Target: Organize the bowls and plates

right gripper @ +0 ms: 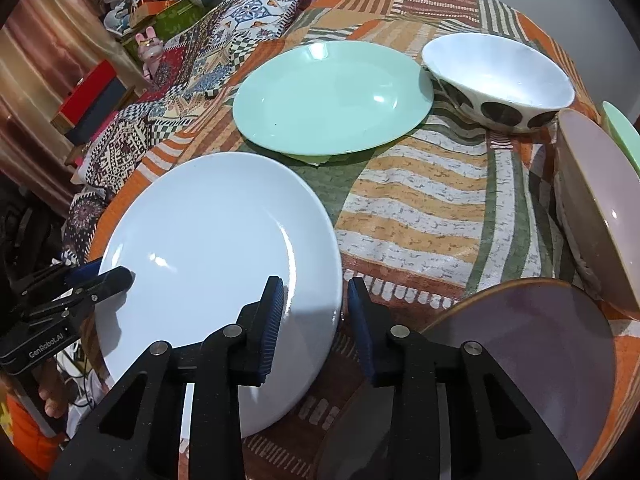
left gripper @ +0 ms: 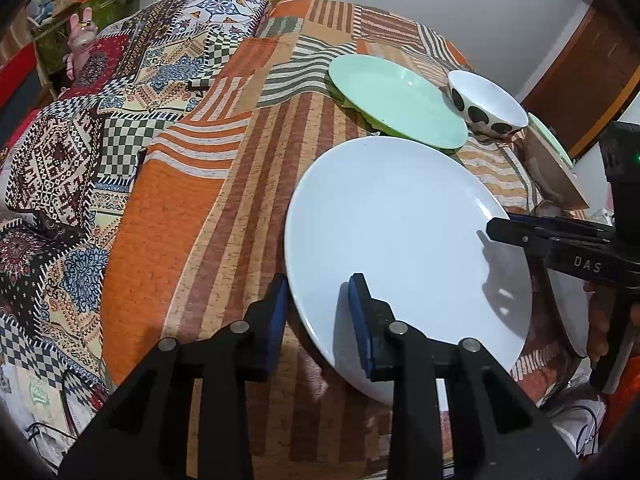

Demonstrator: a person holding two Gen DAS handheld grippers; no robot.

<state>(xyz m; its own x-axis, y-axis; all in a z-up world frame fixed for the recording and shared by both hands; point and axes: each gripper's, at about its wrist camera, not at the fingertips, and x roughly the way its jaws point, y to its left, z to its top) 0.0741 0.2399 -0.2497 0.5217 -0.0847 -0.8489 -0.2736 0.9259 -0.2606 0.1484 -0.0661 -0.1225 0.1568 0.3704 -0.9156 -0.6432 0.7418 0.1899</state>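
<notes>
White plate [left gripper: 404, 240] at the near edge of a patterned cloth [left gripper: 208, 216], its rim straddled from both sides. Left gripper [left gripper: 318, 308]: fingers [left gripper: 360, 320] spread, one pad above the plate's face and the other outside its near-left rim; whether either pad touches cannot be told. Right gripper [right gripper: 314, 312]: fingers [right gripper: 272, 320] likewise spread across the plate's right rim, one pad over the plate [right gripper: 216, 256], the other beside it over the cloth [right gripper: 420, 208]. In the left wrist view the right gripper [left gripper: 492, 234] reaches in over the plate's right edge; in the right wrist view the left gripper [right gripper: 120, 276] shows at the plate's left edge. Beyond the white plate, a green plate [right gripper: 332, 100] lies flat, with a spotted bowl [right gripper: 500, 80] just to its right. A brown bowl [right gripper: 596, 208] stands tilted at far right; a dark plate [right gripper: 532, 360] lies near right, close beside the right gripper
</notes>
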